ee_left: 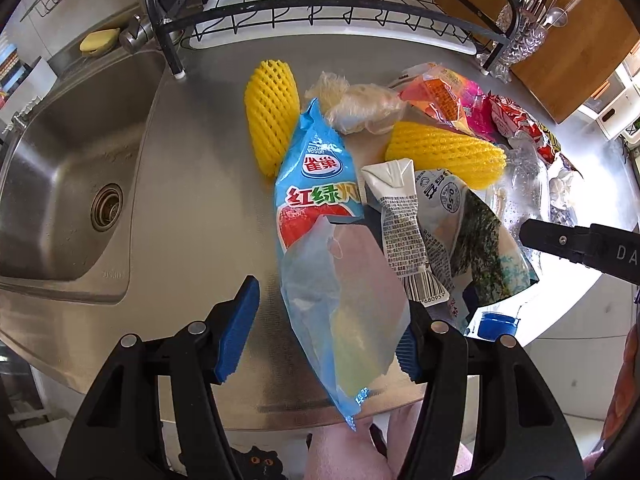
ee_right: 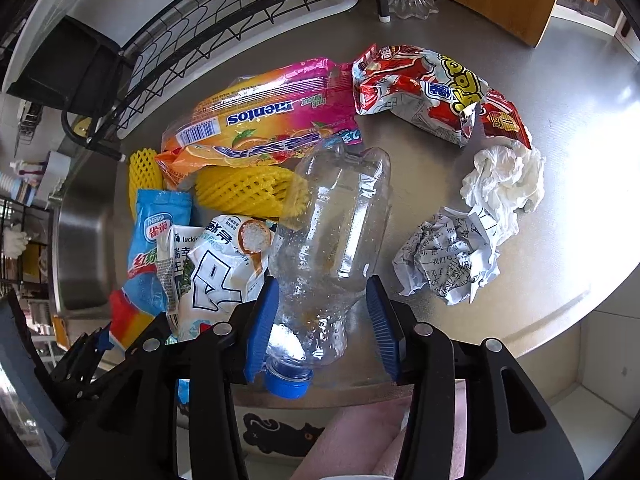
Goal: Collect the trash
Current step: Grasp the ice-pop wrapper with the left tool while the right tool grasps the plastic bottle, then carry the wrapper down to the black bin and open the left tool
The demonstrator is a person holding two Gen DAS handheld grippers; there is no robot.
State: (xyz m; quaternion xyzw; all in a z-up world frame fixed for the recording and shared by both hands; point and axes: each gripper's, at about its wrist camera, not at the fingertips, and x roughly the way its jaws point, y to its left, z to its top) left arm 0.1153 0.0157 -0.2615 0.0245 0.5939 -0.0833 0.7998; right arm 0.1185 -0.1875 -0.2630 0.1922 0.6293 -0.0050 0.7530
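Trash lies on a steel counter (ee_left: 192, 184). My left gripper (ee_left: 324, 336) is open with its blue pads on either side of a blue Nestle ice-cream wrapper (ee_left: 320, 216), which also shows in the right wrist view (ee_right: 154, 236). My right gripper (ee_right: 322, 324) is open around the neck end of a clear crushed plastic bottle (ee_right: 336, 224) with a blue cap (ee_right: 286, 384). Beside them lie a white snack packet (ee_right: 216, 276), two yellow foam nets (ee_left: 272, 116) (ee_left: 444, 148), a Mentos bag (ee_right: 264, 120), a red snack bag (ee_right: 424, 88), a white tissue (ee_right: 504, 180) and crumpled printed paper (ee_right: 448, 256).
A steel sink (ee_left: 68, 184) sits to the left of the counter. A black wire dish rack (ee_left: 304, 8) stands at the back, with a glass cutlery holder (ee_left: 520, 36) to its right. The counter's front edge (ee_left: 312, 416) is just under my grippers.
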